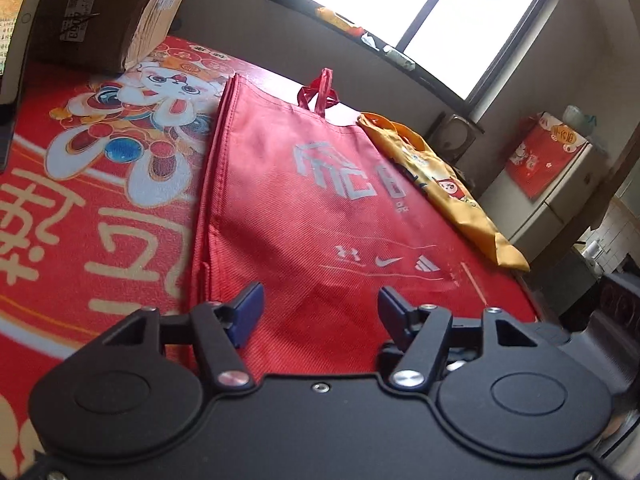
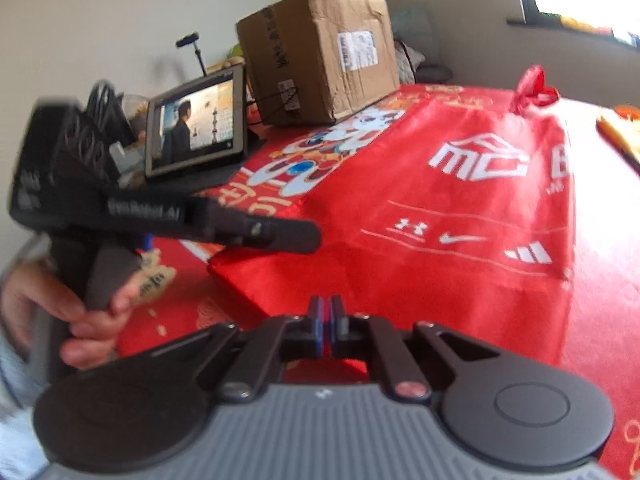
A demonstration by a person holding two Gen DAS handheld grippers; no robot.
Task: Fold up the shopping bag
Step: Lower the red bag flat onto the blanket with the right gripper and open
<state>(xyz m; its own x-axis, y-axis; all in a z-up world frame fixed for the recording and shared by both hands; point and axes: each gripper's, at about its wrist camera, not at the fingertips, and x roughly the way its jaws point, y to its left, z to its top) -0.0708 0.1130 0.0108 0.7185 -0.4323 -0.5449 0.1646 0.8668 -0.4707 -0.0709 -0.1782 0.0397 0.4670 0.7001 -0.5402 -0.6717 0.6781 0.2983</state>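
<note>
My left gripper [image 1: 320, 304] hangs with fingers [image 1: 250, 304] spread over the flat red shopping bag [image 1: 312, 208] on the worktop [image 1: 100, 208], yellow bag [image 1: 440, 184] beside it.

The shopping bag [image 1: 320, 208] is seen as matt woven cloth — ribbed. The box [image 2: 320, 56] is creased brown cardboard; the left claw [image 1: 320, 300] appears matt black plastic — perhaps metal-bolted.

Left gripper [image 2: 280, 236] and hand [image 2: 80, 320] smeared by blur, tablet [image 1: 12, 32] cut by the frame edge, box label [image 2: 358, 50] print rendered unreadable, orange bag [image 2: 624, 132] largely cropped.
</note>
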